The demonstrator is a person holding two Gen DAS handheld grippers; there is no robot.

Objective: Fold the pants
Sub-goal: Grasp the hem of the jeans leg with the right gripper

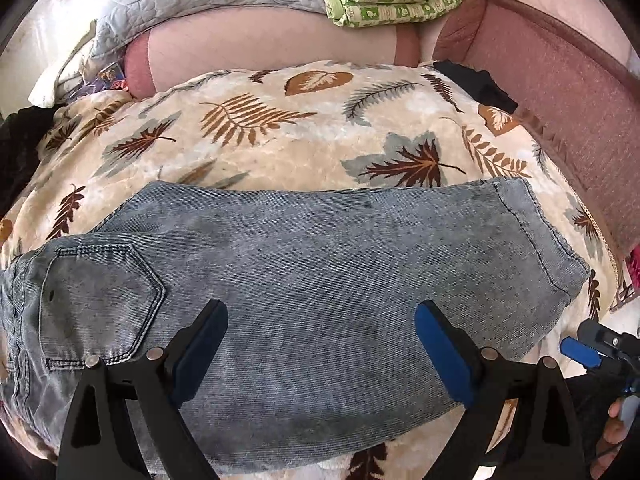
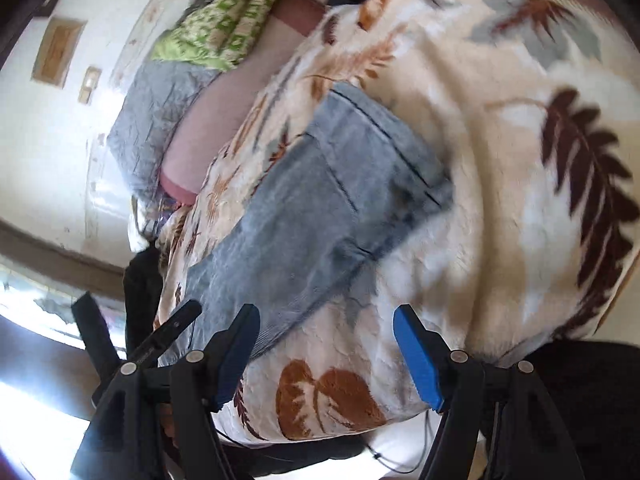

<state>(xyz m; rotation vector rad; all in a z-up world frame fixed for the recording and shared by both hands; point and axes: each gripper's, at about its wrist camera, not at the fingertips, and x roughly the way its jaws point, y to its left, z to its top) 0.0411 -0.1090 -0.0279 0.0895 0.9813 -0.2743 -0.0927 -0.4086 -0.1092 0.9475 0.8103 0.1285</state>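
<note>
Left wrist: jeans [image 1: 304, 256] flat on blanket [image 1: 280, 140].

Left hand-held gripper [image 1: 320, 312]: black arms, silver rivets, blue pads [image 1: 440, 344]; fingers [image 1: 612, 432] possibly bare.

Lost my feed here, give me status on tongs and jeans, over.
Left tongs open, over the jeans. Right tongs open, empty, off past the hem end. Jeans flat on leaf blanket, leg hems stacked. Nothing on the denim.
</note>
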